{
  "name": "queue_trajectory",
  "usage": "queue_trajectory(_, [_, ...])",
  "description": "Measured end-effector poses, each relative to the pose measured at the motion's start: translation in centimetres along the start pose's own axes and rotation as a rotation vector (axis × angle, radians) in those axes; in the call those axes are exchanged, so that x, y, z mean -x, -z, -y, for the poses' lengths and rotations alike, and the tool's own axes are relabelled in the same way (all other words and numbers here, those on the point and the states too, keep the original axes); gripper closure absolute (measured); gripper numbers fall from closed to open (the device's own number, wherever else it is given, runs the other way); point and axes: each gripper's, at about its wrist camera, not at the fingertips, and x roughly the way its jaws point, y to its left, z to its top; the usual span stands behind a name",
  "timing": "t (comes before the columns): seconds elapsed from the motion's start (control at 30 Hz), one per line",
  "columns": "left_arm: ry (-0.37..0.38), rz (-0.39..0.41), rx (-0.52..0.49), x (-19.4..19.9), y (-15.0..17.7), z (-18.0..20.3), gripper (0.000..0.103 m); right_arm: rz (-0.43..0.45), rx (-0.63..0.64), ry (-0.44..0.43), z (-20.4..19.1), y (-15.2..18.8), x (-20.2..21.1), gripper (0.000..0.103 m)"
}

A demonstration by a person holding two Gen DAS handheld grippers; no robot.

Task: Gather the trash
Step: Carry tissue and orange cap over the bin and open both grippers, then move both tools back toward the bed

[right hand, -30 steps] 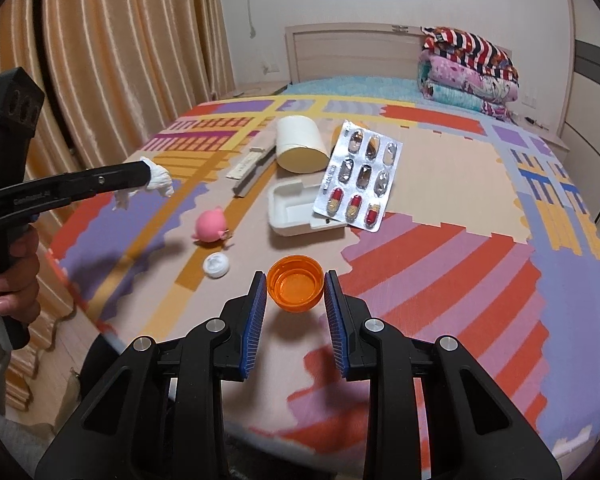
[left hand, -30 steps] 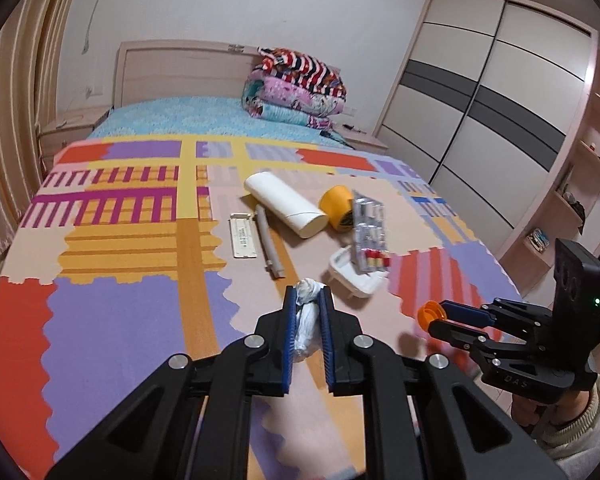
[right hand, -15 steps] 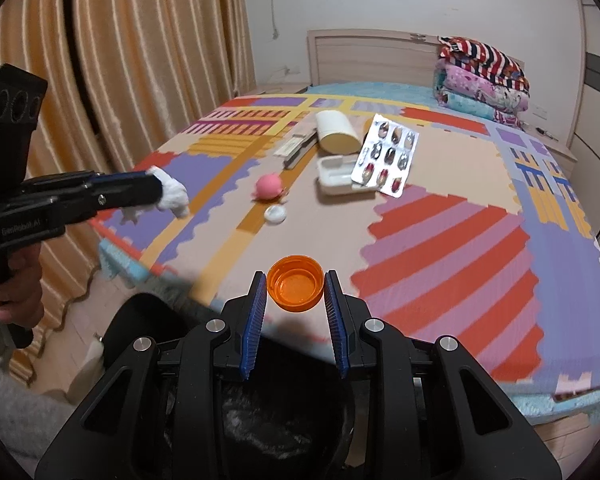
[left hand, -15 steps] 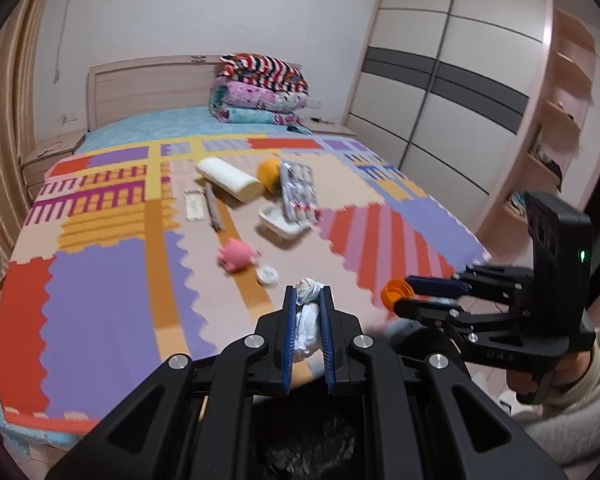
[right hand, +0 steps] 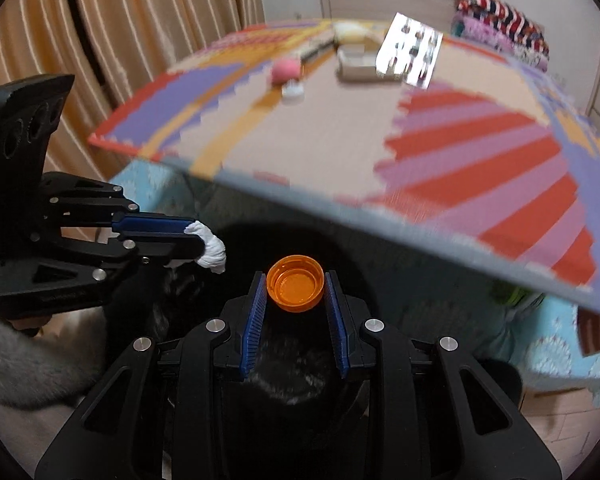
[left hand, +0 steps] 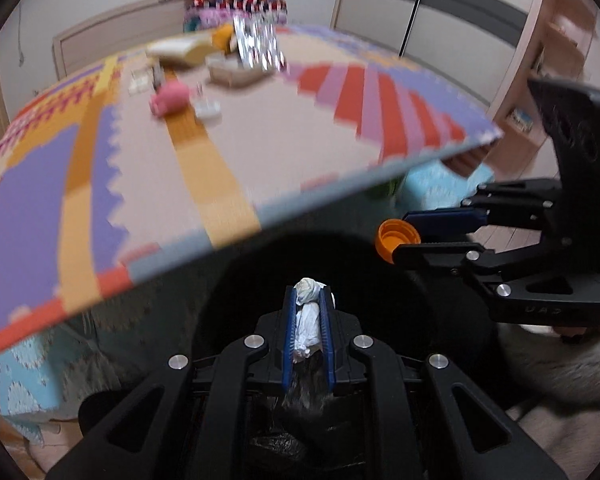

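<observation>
My left gripper (left hand: 309, 300) is shut on a crumpled white tissue (left hand: 308, 312), held over a black trash bin (left hand: 340, 264) below the bed's foot edge. It also shows in the right wrist view (right hand: 196, 240) with the tissue (right hand: 212, 250). My right gripper (right hand: 295, 292) is shut on an orange bottle cap (right hand: 295, 283), also over the bin's black bag (right hand: 284, 384). The right gripper shows in the left wrist view (left hand: 400, 238) holding the cap (left hand: 394, 236) above the bin's far right rim.
The bed's patchwork mat (left hand: 260, 136) holds a pink toy (left hand: 170, 98), a small white cap (left hand: 208, 109), a white tray (left hand: 232, 70), a pill blister pack (right hand: 412, 54) and a white tube (left hand: 180, 51). A wardrobe (left hand: 440, 20) stands right, curtains (right hand: 120, 40) left.
Both grippers have pulled back and dropped below the bed's edge, over the black bin. Each keeps hold of its item.
</observation>
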Motion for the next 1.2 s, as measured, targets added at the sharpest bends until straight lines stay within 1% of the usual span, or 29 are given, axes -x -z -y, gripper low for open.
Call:
queue_trajectory(0.1, [-0.006, -0.044, -0.004, -1.7, 0.6, -0.1, 0.092, -0.061, -0.010, -0.011, 0.1, 0.7, -1.9, 0.073])
queue_trajectory(0.27, [-0.028, -0.124, -0.008, -4.4, 1.8, -0.4, 0.092, -0.142, -0.001, 0.000, 0.0, 1.7, -4.3, 0.073])
queue_trajectory(0.53, [-0.051, -0.222, -0.023, -7.4, 3.2, -0.5, 0.092, -0.273, 0.013, 0.015, -0.2, 2.9, -7.8, 0.073])
queue_trajectory(0.73, [-0.061, -0.260, -0.033, -9.0, 3.6, 0.0, 0.092, -0.335, 0.031, 0.032, -0.4, 3.6, -9.4, 0.073])
queue_trajectory(0.83, [-0.067, -0.276, -0.028, -9.6, 3.8, -0.2, 0.092, -0.347, 0.046, 0.057, -0.5, 3.9, -9.8, 0.073])
queue_trajectory(1.1, [-0.063, -0.265, -0.019, -9.3, 3.8, -0.4, 0.090, -0.344, 0.045, 0.053, -0.4, 3.9, -9.8, 0.072])
queue_trajectory(1.13, [-0.061, -0.265, -0.019, -9.3, 3.7, -0.4, 0.090, -0.341, 0.045, 0.053, -0.4, 3.9, -9.7, 0.070])
queue_trajectory(1.17, [-0.058, -0.264, -0.017, -9.1, 3.7, -0.4, 0.090, -0.339, 0.046, 0.054, -0.4, 3.8, -9.7, 0.064])
queue_trajectory(1.2, [-0.056, -0.263, -0.017, -9.1, 3.7, -0.4, 0.088, -0.334, 0.046, 0.056, -0.4, 3.8, -9.5, 0.062])
